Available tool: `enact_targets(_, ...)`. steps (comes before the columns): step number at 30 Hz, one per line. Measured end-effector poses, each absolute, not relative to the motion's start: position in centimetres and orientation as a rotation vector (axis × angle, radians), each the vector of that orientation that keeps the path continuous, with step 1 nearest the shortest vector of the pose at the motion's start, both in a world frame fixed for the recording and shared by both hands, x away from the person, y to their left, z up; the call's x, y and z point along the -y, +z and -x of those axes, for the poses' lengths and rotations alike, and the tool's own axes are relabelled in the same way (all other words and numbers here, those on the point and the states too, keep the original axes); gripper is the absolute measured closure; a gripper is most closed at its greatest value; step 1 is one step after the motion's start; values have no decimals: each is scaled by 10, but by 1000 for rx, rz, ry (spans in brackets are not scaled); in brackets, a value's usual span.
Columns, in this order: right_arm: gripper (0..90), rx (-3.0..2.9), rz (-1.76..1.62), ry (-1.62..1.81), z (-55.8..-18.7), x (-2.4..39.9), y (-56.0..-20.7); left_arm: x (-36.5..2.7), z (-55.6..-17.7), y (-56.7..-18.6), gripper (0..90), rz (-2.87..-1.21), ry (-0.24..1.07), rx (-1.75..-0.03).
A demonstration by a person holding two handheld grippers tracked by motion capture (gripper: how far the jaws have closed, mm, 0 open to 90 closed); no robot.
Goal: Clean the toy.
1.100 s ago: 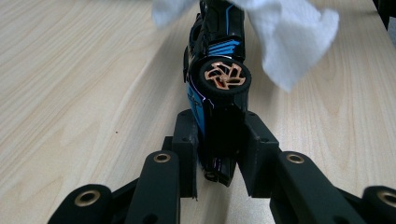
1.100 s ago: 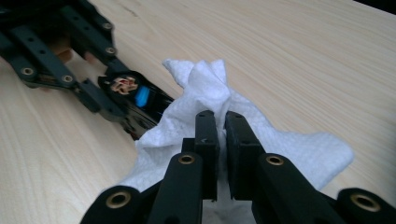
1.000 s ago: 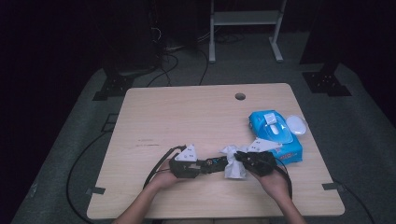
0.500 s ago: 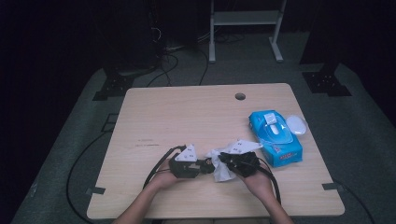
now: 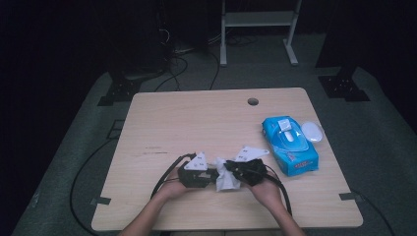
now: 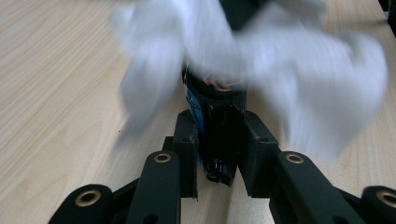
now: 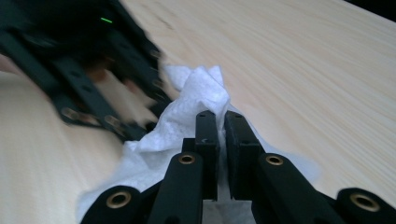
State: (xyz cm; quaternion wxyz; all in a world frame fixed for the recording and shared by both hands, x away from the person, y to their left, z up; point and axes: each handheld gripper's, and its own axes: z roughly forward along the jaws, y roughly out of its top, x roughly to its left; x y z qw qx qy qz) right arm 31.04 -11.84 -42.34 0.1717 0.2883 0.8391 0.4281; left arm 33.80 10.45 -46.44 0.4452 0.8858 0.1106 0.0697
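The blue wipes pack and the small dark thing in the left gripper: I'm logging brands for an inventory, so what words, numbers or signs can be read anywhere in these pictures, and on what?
No text can be read.
Blue wipes pack: print on its front, too small to read.
Dark object clamped in the left gripper: a blue label on its side, blurred.
Grey plates on the grippers: dark marks, too small to read.

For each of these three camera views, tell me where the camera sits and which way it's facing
High view: above the person's side, facing forward and down on the table; forearms and both hands enter from below.
Left gripper view: rides the left gripper, looking along its jaws, clamped on a small dark object.
Right gripper view: rides the right gripper, looking along its jaws, shut on the white tissue; the other gripper shows beyond.
Shared: all three show the tissue.
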Motion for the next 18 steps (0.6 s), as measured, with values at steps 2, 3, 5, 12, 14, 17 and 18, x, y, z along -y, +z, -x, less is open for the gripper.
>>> enact_targets(2, 839, -2355, -850, 1187, -311, 133, -425, -105, -338, -464, 708, -2195, 176, -279)
enact_targets(3, 839, -2355, -850, 1187, -311, 133, -425, -105, -338, -464, 708, -2195, 176, -279)
enact_targets(5, 839, -2314, -920, 1198, -311, 154, -426, -105, -338, -464, 708, -2198, 178, -274)
enact_targets(12, 838, -2274, -969, 1193, -311, 177, -427, -106, -338, -464, 707, -2199, 175, -275)
enact_targets(14, 839, -2259, -985, 1181, -312, 180, -426, -108, -338, -464, 708, -2202, 173, -272)
enact_targets(17, 839, -2239, -1019, 1200, -312, 185, -425, -110, -339, -464, 708, -2206, 176, -277)
enact_targets(18, 839, -2235, -1020, 1219, -312, 186, -425, -111, -339, -464, 708, -2206, 175, -277)
